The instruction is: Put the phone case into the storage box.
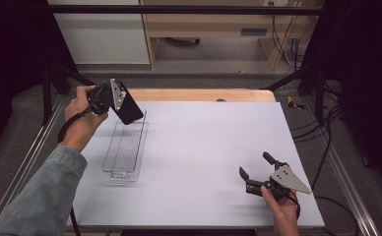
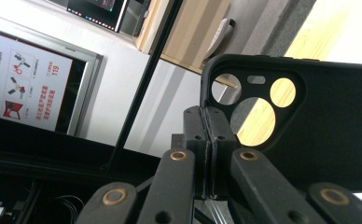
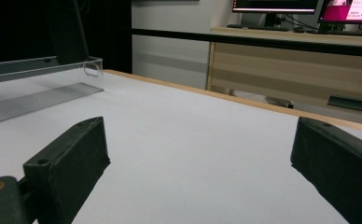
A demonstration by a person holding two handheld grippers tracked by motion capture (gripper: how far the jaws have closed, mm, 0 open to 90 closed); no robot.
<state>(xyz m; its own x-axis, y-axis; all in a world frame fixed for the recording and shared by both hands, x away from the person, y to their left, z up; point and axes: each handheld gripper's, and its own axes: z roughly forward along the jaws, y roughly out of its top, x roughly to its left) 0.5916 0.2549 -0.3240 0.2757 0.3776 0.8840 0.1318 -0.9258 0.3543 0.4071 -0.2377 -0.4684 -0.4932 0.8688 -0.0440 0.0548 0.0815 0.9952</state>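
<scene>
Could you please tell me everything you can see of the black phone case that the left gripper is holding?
The phone case is matte black, looks like soft plastic or rubber, and has rounded corners. Its camera corner has three round cut-outs and one small oblong slot, through which the background shows, so it is empty. The left gripper pinches its edge beside those cut-outs with jaws shut. It hangs tilted in the air above the far end of the clear plastic tray, apart from it.

I see a black phone case (image 1: 129, 109) with round cut-outs, a clear ribbed tray (image 1: 125, 147), and a pale lilac-grey counter (image 1: 204, 157) edged in light wood. My grippers' fingers (image 3: 72, 163) are matte black.
</scene>
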